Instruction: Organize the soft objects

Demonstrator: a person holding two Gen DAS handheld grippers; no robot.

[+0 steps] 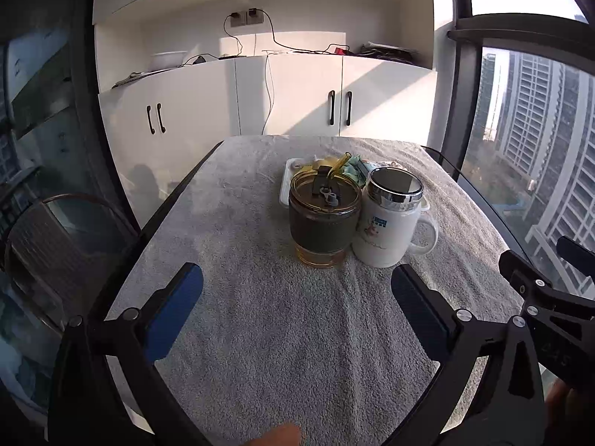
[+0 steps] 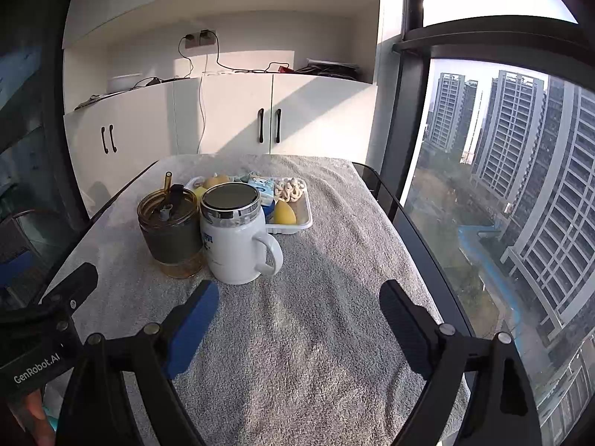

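A white tray (image 2: 306, 210) sits mid-table and holds soft items: a yellow lemon-shaped piece (image 2: 284, 212), a pale knotted cluster (image 2: 291, 188) and blue-and-white packets (image 2: 262, 186). In the left wrist view the tray (image 1: 284, 189) is mostly hidden behind two cups. An amber glass cup with a dark sleeve and straw (image 1: 324, 219) (image 2: 170, 232) stands beside a white lidded mug (image 1: 390, 219) (image 2: 238, 239), both in front of the tray. My left gripper (image 1: 297, 299) is open over bare towel, short of the cups. My right gripper (image 2: 299, 306) is open too, just right of the mug, empty.
A grey towel (image 1: 279, 334) (image 2: 316, 334) covers the table. White cabinets (image 1: 282, 96) with cables stand behind it. A tall window (image 2: 502, 204) runs along the right edge. A chair (image 1: 48, 245) sits at the left. The other gripper's body shows at each view's side.
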